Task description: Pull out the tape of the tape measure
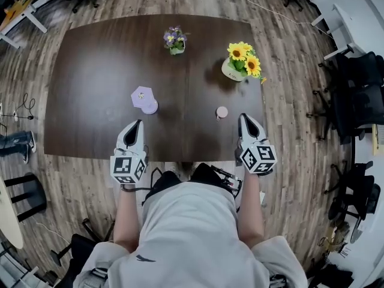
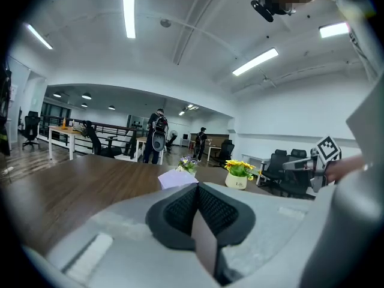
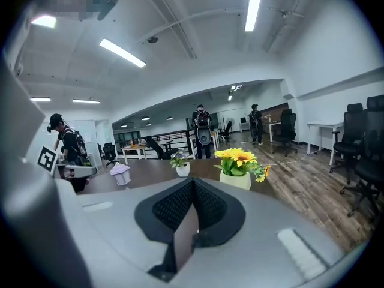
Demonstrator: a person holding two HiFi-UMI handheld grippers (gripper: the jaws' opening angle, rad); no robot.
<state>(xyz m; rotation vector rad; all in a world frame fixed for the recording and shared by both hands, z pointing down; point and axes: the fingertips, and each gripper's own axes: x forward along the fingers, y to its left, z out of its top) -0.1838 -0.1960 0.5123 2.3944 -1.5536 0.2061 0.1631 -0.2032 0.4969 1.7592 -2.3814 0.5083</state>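
Only the head view shows the one pink tape measure [image 1: 222, 111]. My left gripper [image 1: 138, 125] and right gripper [image 1: 244, 119] have jaws pressed together, empty. Two flower pots [image 1: 239, 68] stand beyond.

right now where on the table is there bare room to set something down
The table is bare left of the lilac jar, and along the near edge between left tool and right tool. Crowded at the right: sunflowers and tape measure.
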